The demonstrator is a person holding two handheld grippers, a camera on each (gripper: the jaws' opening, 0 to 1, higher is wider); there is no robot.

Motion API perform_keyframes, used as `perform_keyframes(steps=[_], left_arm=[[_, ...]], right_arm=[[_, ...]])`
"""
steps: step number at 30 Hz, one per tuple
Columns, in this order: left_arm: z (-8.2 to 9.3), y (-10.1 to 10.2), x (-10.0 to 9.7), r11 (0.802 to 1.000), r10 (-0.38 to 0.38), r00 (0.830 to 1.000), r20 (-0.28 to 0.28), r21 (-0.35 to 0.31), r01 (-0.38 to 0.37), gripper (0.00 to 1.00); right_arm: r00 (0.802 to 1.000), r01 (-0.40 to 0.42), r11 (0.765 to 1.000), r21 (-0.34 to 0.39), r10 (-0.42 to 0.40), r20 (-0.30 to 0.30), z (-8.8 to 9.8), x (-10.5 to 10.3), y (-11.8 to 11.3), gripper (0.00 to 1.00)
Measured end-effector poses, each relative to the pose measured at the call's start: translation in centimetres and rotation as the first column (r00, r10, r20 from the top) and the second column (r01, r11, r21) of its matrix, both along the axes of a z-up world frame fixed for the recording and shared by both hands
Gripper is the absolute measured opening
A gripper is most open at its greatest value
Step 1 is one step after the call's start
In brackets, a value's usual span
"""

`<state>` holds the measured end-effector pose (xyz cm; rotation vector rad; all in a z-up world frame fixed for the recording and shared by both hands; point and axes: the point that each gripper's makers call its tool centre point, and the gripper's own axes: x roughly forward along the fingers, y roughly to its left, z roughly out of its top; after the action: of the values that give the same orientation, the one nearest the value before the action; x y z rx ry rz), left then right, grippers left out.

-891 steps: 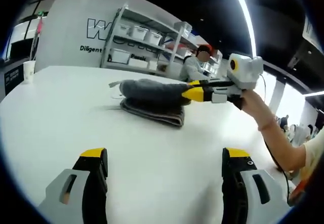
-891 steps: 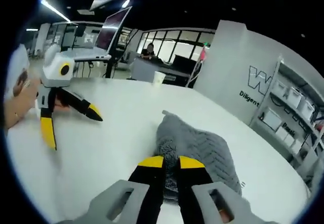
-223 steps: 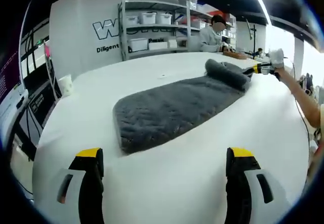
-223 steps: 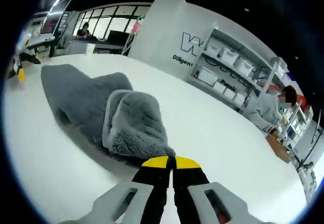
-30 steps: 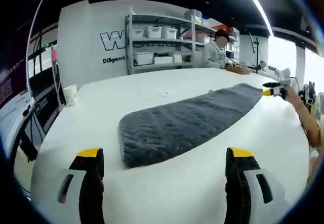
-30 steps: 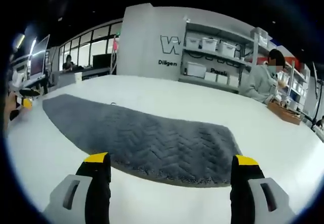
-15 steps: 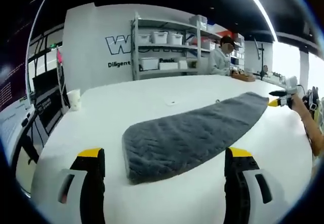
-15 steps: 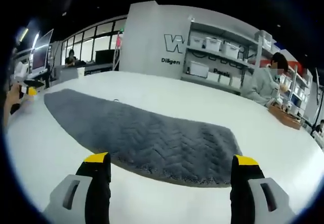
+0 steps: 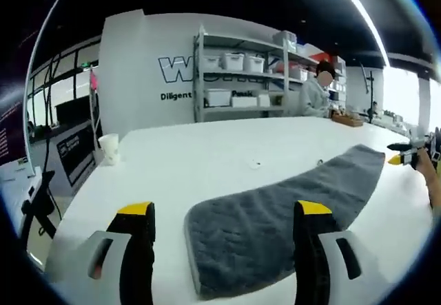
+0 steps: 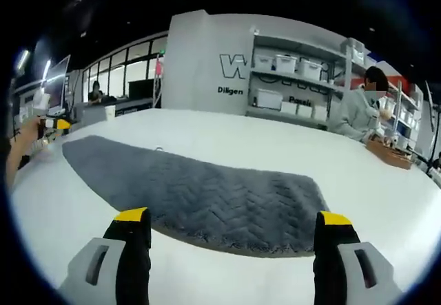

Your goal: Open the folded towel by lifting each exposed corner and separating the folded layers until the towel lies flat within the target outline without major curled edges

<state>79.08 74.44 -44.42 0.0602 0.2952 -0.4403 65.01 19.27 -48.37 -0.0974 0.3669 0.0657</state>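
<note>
A grey towel (image 10: 200,191) lies spread out in one flat layer along the white worktop (image 10: 227,129), with no folds or curled edges visible. No target outline can be made out. The left gripper (image 9: 224,212) and right gripper (image 10: 231,219) sit at opposite ends of the towel, jaws apart and empty. The unfolding looks essentially done.

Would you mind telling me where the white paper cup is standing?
In the left gripper view, the white paper cup stands at the white table's left edge, apart from the grey towel.
</note>
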Motion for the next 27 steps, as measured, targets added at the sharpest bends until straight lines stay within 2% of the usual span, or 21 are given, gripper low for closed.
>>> perform_keyframes(steps=[4, 7, 9, 11, 12, 14, 18, 22, 27], left_arm=[[-0.3, 0.3, 2.1, 1.000, 0.029, 1.000, -0.005, 0.009, -0.029, 0.75], [-0.7, 0.5, 3.5, 0.998, 0.064, 0.998, 0.004, 0.021, -0.064, 0.62], [-0.9, 0.5, 4.0, 0.997, 0.074, 0.997, 0.004, 0.010, -0.074, 0.53], [-1.4, 0.3, 5.0, 0.995, 0.079, 0.997, 0.002, -0.053, -0.079, 0.52], [-1.8, 0.4, 5.3, 0.995, 0.083, 0.997, -0.003, -0.058, -0.083, 0.52], [-2.5, 0.5, 5.6, 0.994, 0.094, 0.995, -0.018, -0.050, -0.095, 0.47], [-4.1, 0.8, 6.6, 0.993, 0.117, 0.992, -0.049, 0.014, -0.117, 0.35], [-5.9, 0.7, 7.3, 0.994, 0.108, 0.990, -0.093, 0.039, -0.105, 0.34], [-6.5, 0.8, 7.6, 0.994, 0.104, 0.989, -0.107, 0.049, -0.099, 0.25]], right_arm=[[1.000, -0.003, 1.000, 0.002, 0.003, -0.002, -0.1, 0.1, 0.1, 0.99], [1.000, -0.014, 1.000, 0.014, 0.014, -0.003, -0.1, 0.2, 0.5, 0.98], [1.000, -0.023, 0.999, 0.023, 0.023, -0.002, -0.2, 0.2, 0.7, 0.98], [0.999, -0.032, 0.999, 0.030, 0.032, -0.004, -0.2, 0.3, 1.0, 0.98], [0.999, -0.032, 0.999, 0.029, 0.032, -0.005, -0.3, 0.3, 1.0, 0.98], [1.000, -0.028, 0.999, 0.027, 0.028, -0.009, -0.4, 0.2, 0.9, 0.98], [1.000, -0.030, 1.000, 0.008, 0.030, -0.009, -0.3, 0.2, 1.1, 0.99], [0.999, -0.037, 0.999, -0.006, 0.037, -0.023, -0.7, 0.3, 1.3, 0.98], [0.998, -0.042, 0.999, -0.004, 0.041, -0.040, -1.1, 0.3, 1.4, 0.98]])
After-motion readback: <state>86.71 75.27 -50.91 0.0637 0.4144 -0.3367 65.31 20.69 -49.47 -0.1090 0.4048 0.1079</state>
